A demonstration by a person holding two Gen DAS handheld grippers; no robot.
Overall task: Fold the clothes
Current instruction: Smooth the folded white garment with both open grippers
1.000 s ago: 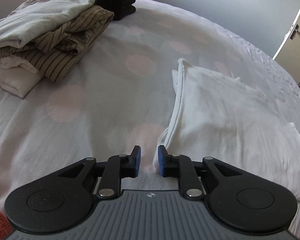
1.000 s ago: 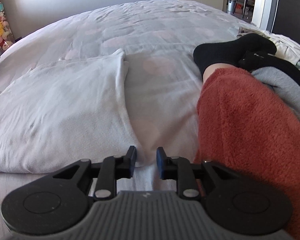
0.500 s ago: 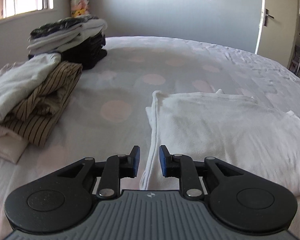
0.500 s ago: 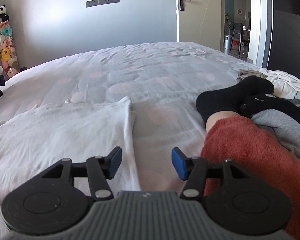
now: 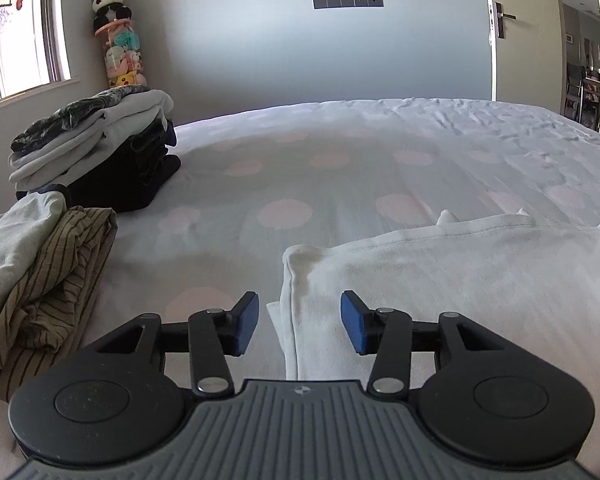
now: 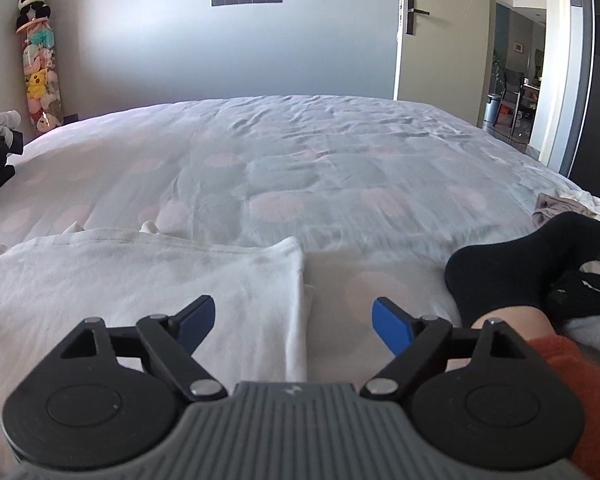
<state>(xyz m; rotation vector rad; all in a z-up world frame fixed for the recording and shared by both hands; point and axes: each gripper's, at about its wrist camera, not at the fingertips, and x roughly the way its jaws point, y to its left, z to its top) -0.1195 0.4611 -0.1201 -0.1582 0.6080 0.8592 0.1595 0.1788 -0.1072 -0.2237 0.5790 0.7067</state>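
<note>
A white folded garment (image 5: 460,280) lies flat on the bed, seen in both wrist views (image 6: 140,280). My left gripper (image 5: 298,326) hovers over the garment's left edge; its jaws are opening, and the blue pads do not press on the cloth edge between them. My right gripper (image 6: 294,322) hangs over the garment's right edge with its jaws opening wide, the cloth edge below and between them but not gripped.
A striped brown garment and pale clothes (image 5: 48,280) pile at the left, with a folded stack (image 5: 96,152) behind. A person's leg in a black sock (image 6: 520,264) and rust-red fleece (image 6: 572,380) lies at the right. The dotted bedsheet (image 6: 300,168) stretches ahead.
Both grippers have opened from nearly shut and drawn back, tilting up so the far wall shows. The white garment stays flat on the bed.
</note>
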